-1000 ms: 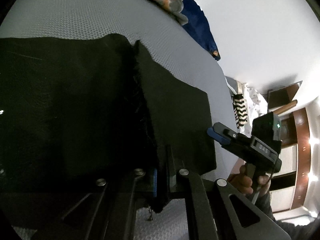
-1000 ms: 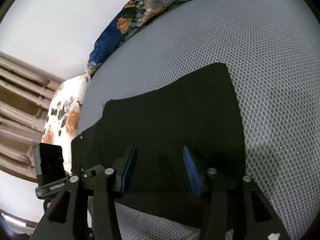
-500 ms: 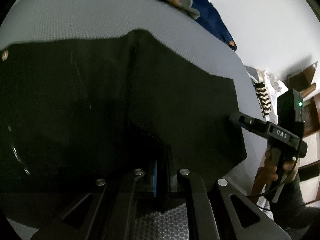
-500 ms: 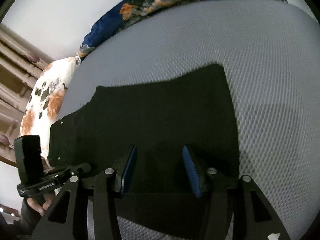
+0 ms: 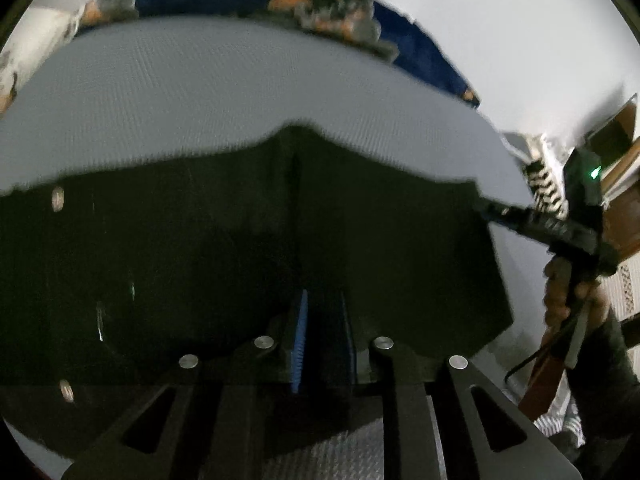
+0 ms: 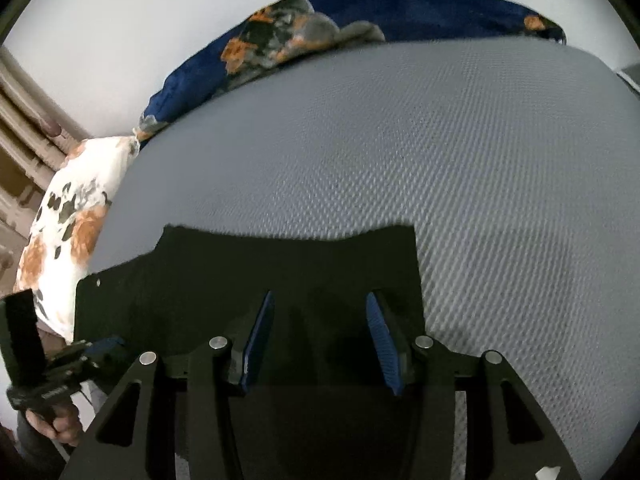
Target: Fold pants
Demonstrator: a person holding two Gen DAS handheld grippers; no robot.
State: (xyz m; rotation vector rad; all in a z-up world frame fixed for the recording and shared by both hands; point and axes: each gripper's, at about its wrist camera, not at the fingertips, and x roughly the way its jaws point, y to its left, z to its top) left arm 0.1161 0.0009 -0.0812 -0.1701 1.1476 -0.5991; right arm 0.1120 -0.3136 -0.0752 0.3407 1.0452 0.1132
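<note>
Black pants lie flat on a grey mesh bed surface, with a centre seam running away from me. My left gripper hovers over their near edge. Its jaws are opening: a narrow gap shows between the blue pads, and only dark cloth lies behind it. In the right wrist view my right gripper stands open above the near edge of the pants, its pads wide apart and pinching nothing. The left view shows the right gripper tip at the pants' right corner.
A blue floral blanket is bunched at the far edge of the bed. A white floral pillow lies at the left. A person's hand holds the right gripper beside wooden furniture.
The left jaws, shut on a fold of black cloth before, have parted slightly. The raised fold has dropped and the pants lie flatter and wider. Both views have swung round; the right jaws stay apart.
</note>
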